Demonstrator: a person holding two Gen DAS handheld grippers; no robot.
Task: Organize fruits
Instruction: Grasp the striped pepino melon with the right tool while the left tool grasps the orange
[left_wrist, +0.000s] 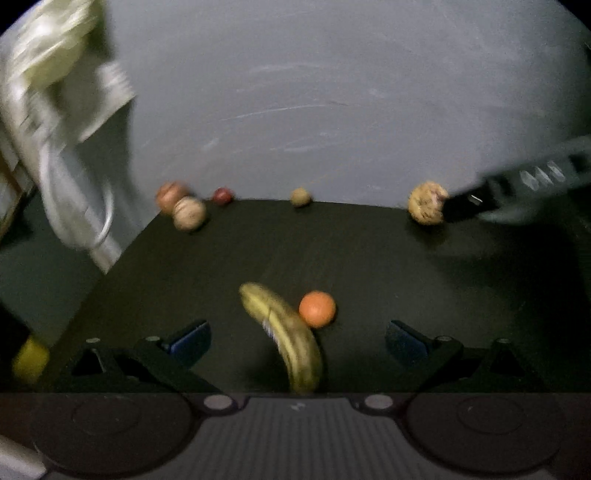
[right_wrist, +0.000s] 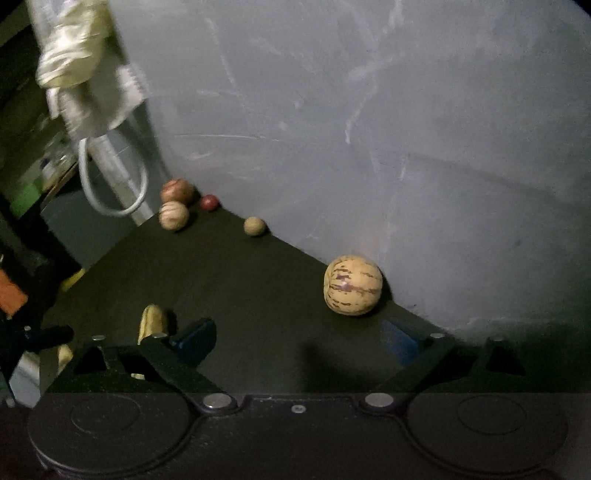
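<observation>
The banana (left_wrist: 284, 338) lies on the dark bench (left_wrist: 369, 258) right in front of my left gripper (left_wrist: 297, 338), its near end reaching in between my two spread fingers, which touch nothing. An orange (left_wrist: 317, 309) sits just beside the banana's right flank, touching it or nearly so; the blur keeps me from telling which.

Along the far edge of the bench, against the grey wall (left_wrist: 332, 92), the other fruits stand in a loose row. At the left a reddish apple (left_wrist: 169, 194) and a pale striped fruit (left_wrist: 189, 213) huddle together, with a small dark red fruit (left_wrist: 222, 195) just to their right. A small tan fruit (left_wrist: 300, 196) sits alone near the middle. At the right end a striped melon (left_wrist: 426, 202) rests by the wall, and one finger of my right gripper reaches up to it from the side.

From my right wrist view, that melon (right_wrist: 352, 285) sits just ahead of my right gripper (right_wrist: 299, 338), slightly right of centre, beyond the tips and not gripped. Those fingers are spread wide with nothing held.

At the upper left a crumpled pale cloth (left_wrist: 48, 66) and a looped white cable (right_wrist: 110, 173) hang off the bench's corner.
</observation>
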